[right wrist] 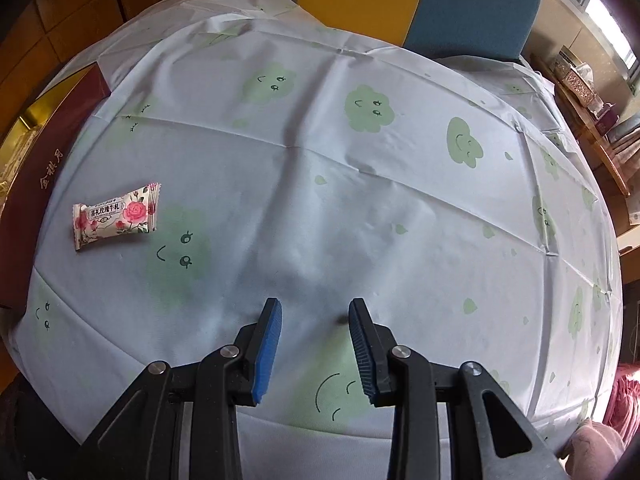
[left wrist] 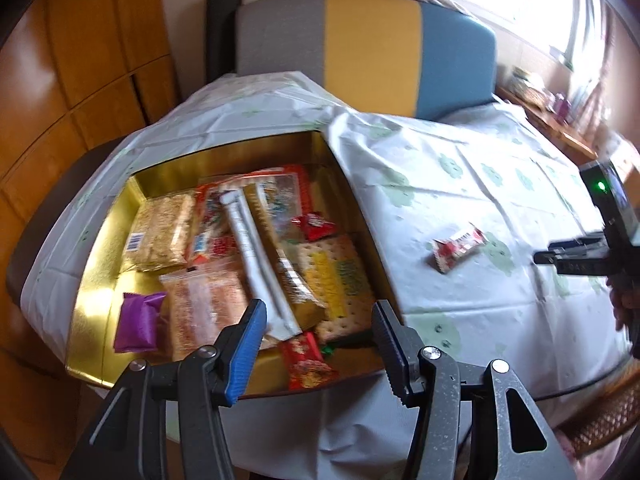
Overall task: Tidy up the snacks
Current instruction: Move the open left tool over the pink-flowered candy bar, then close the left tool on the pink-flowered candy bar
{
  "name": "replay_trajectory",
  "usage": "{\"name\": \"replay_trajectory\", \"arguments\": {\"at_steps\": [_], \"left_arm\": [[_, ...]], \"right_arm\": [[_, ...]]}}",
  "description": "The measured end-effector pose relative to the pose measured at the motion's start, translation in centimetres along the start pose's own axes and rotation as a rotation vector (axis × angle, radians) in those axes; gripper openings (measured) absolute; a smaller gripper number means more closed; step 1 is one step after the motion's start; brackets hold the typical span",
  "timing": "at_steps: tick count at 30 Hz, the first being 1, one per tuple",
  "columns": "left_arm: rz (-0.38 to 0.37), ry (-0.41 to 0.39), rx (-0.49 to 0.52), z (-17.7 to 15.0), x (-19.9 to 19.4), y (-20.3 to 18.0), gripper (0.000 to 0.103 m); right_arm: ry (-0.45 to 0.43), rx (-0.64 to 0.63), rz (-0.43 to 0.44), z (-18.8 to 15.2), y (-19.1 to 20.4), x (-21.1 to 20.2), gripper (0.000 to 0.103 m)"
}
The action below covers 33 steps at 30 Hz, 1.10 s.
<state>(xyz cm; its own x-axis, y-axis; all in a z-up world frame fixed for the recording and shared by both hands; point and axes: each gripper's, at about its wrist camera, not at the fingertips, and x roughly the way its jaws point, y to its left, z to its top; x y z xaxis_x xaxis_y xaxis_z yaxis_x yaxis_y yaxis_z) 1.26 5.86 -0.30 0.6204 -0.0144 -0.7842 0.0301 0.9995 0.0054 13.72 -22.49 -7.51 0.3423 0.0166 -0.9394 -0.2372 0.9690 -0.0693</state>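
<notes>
An open box with a gold lining (left wrist: 96,280) holds several snacks: a long silver stick pack (left wrist: 256,256), a purple packet (left wrist: 138,322), a cracker pack (left wrist: 340,276) and a red packet (left wrist: 308,364). My left gripper (left wrist: 320,308) hangs open above the box's near end, with nothing gripped. One rose-printed candy (left wrist: 458,248) (right wrist: 116,216) lies alone on the tablecloth to the right of the box. My right gripper (right wrist: 316,306) is open over bare cloth, to the right of the candy and nearer than it. It also shows at the right edge of the left wrist view (left wrist: 540,257).
A white tablecloth with green smiling clouds (right wrist: 360,184) covers the round table. The box's dark red outer wall (right wrist: 40,168) stands left of the candy. A grey, yellow and blue chair back (left wrist: 372,40) is behind the table. A cluttered wooden shelf (right wrist: 592,120) is at far right.
</notes>
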Motion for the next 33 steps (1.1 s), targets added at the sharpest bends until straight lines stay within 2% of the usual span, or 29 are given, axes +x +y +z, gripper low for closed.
{"name": "replay_trajectory", "arguments": {"at_steps": [3, 8, 10, 13, 18, 23, 28, 33], "left_arm": [[-0.02, -0.006, 0.06, 0.9, -0.1, -1.8, 0.05], [-0.069, 0.028, 0.102, 1.8, 0.7, -4.5, 0.048], [-0.082, 0.029, 0.149, 2.3, 0.9, -5.9, 0.041], [-0.06, 0.013, 0.24, 3.0, 1.7, -7.7, 0.03], [-0.097, 0.067, 0.344, 3.8, 3.8, -10.3, 0.025], [-0.124, 0.11, 0.399, 4.5, 6.2, -12.1, 0.025], [-0.117, 0.165, 0.437, 4.9, 8.6, -13.1, 0.025], [-0.147, 0.187, 0.502, 5.0, 9.8, -14.1, 0.034]], "right_arm": [[0.0, -0.013, -0.002, -0.1, 0.4, -0.1, 0.038], [0.012, -0.033, 0.002, 0.0, 1.0, 0.3, 0.039], [0.013, -0.044, -0.006, -0.1, 1.2, 0.3, 0.039], [0.012, -0.042, 0.002, -0.1, 1.3, 0.2, 0.039], [-0.001, -0.024, 0.003, -0.2, 1.1, -0.2, 0.039], [-0.021, -0.013, 0.018, -0.2, 0.3, -0.6, 0.039], [-0.04, 0.008, 0.027, -0.2, 0.1, -1.1, 0.039], [-0.052, 0.028, 0.034, 0.1, -0.3, -1.3, 0.039]]}}
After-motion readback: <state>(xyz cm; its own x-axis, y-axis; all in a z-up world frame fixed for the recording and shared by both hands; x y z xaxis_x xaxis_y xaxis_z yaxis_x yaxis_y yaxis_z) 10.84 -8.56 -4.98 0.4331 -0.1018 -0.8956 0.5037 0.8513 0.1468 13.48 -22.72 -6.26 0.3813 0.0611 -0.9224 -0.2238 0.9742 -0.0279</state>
